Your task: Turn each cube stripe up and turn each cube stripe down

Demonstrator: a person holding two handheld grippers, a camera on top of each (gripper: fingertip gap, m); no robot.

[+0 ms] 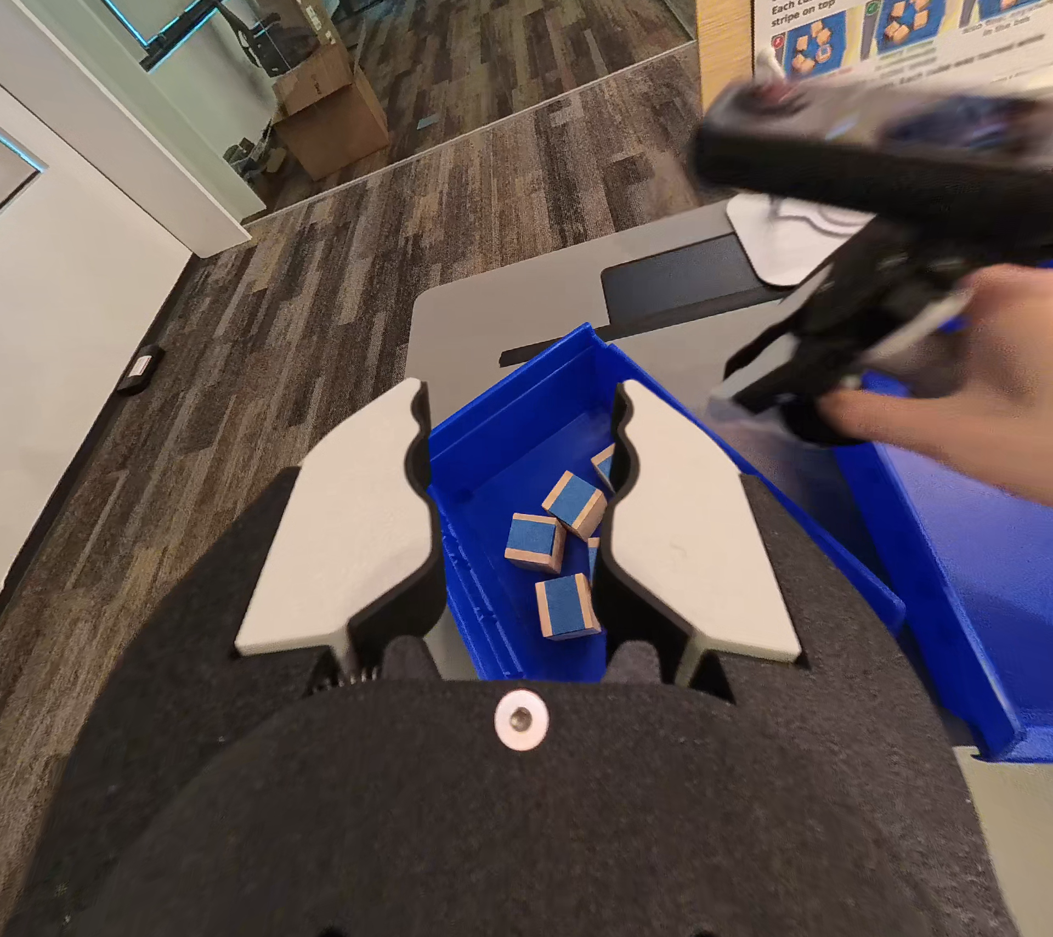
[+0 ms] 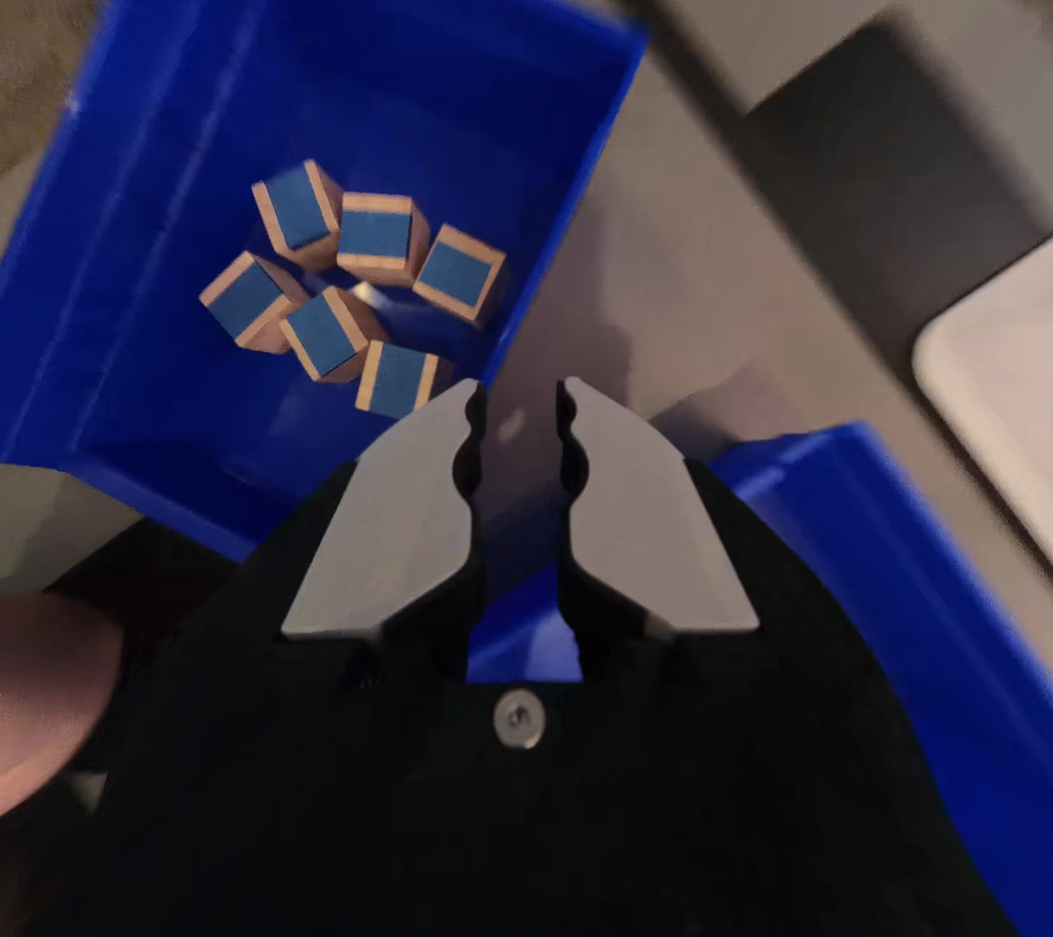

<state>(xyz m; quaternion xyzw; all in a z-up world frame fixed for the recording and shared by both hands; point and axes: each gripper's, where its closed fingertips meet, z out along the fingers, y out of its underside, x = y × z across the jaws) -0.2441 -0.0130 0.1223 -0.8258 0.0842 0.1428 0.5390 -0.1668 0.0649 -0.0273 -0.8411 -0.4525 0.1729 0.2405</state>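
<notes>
Six wooden cubes [image 2: 364,277], blue stripes up, cluster inside a blue bin [image 2: 142,203] on a grey table [image 2: 644,248] over wood-pattern flooring [image 1: 239,339]. A second blue bin [image 2: 889,539] stands beside. The left gripper [image 1: 521,445] is spread wide and the right gripper [image 2: 521,399] slightly parted, both empty.

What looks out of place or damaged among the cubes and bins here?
Nothing stands out. Six wooden cubes lie loosely clustered inside the blue bin, all with the blue stripe up; none has spilled onto the grey table. The second blue bin is only partly visible. The left gripper and right gripper are open and empty.
</notes>
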